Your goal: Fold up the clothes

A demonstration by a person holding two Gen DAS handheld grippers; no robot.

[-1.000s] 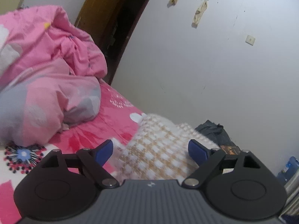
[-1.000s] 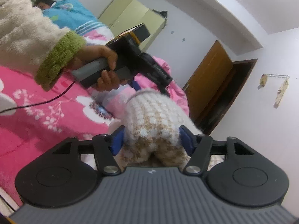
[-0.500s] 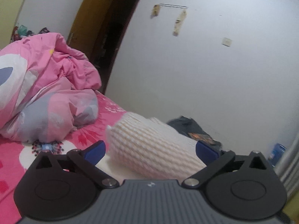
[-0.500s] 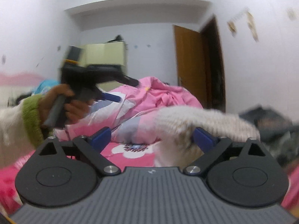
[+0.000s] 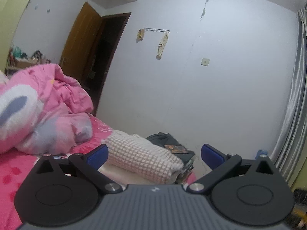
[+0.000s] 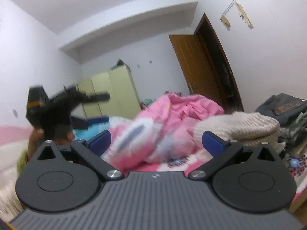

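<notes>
A folded cream and tan knit sweater (image 5: 142,155) lies on the pink bed, just ahead of my left gripper (image 5: 154,156). The left gripper is open and empty, raised above the near edge of the sweater. In the right wrist view the same sweater (image 6: 238,125) lies to the right, beyond the right finger. My right gripper (image 6: 156,143) is open and empty, pointing across the bed. The left gripper (image 6: 63,103), blurred, is held up at the left of that view.
A crumpled pink duvet (image 5: 44,111) is piled on the bed (image 5: 17,168) to the left. Dark folded clothes (image 5: 168,143) lie behind the sweater by the white wall. A brown door (image 5: 82,51) stands open. A grey curtain (image 5: 293,105) hangs at the right.
Both grippers have opened, let go of the sweater and pulled back and up. The sweater now lies folded on the bed. The right gripper has swung left.
</notes>
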